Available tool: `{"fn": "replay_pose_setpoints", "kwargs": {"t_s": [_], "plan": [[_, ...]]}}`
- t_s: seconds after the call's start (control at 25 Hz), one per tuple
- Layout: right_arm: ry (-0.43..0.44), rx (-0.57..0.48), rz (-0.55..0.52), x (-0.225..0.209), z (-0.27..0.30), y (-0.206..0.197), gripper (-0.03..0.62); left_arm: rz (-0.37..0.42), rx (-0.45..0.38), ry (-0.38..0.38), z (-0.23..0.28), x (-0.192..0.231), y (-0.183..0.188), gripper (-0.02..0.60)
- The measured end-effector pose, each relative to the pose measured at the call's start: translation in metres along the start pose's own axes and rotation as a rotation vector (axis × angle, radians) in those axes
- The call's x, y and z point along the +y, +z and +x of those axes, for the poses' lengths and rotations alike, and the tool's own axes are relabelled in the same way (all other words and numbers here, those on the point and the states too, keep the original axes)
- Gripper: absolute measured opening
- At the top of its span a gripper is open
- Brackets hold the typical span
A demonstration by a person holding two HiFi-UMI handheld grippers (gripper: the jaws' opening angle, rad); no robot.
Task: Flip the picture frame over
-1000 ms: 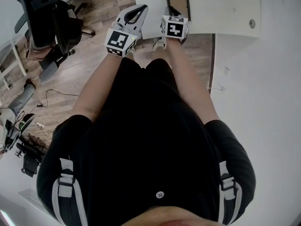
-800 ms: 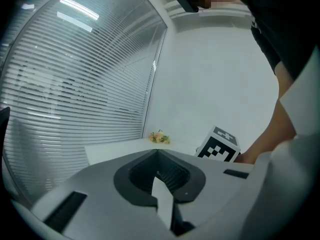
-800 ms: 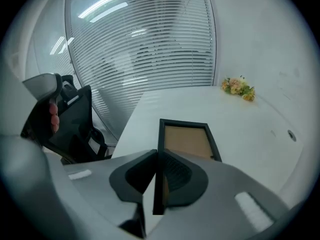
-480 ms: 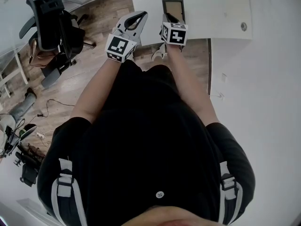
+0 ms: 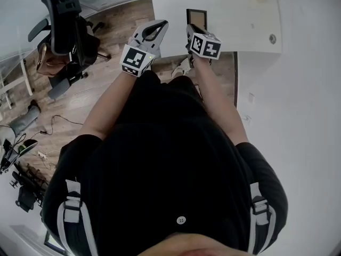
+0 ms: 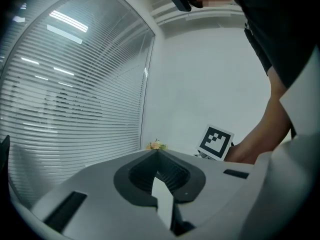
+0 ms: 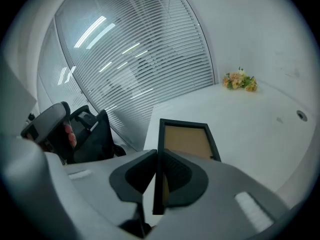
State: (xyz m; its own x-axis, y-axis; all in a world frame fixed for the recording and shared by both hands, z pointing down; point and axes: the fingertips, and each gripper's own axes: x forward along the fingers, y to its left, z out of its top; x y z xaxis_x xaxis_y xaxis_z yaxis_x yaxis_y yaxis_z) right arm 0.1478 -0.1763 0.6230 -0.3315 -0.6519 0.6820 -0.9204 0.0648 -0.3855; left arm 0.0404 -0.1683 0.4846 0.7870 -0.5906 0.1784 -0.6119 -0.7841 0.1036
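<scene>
black office chair (image 5: 66, 25), yellow flowers (image 7: 240, 80)

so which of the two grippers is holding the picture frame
The right gripper, its jaws clamped on the edge of the picture frame. The left gripper has its jaws together with nothing between them.

right gripper (image 7: 158, 155): rolled, raised | picture frame (image 5: 196, 18): near edge seemingly lifted

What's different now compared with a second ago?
The right tongs, clamped on the near edge of the black-rimmed picture frame with brown backing, have risen and rolled slightly, apparently lifting that edge off the white table. The left tongs rose too. Unchanged: the grip on the frame, the left tongs shut.
</scene>
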Motion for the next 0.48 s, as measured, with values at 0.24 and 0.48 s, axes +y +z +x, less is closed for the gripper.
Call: {"fn": "replay_pose_setpoints", "kwargs": {"t_s": [0.24,0.48], "plan": [[0.080,0.015,0.071,0.008,-0.008,0.007,0.051,0.008,-0.012,0.023,-0.001,0.000,0.012,0.005],[0.149,0.049,0.111,0.016,-0.005,0.006,0.051,0.007,-0.016,0.031,0.003,0.001,0.011,0.005]]}}
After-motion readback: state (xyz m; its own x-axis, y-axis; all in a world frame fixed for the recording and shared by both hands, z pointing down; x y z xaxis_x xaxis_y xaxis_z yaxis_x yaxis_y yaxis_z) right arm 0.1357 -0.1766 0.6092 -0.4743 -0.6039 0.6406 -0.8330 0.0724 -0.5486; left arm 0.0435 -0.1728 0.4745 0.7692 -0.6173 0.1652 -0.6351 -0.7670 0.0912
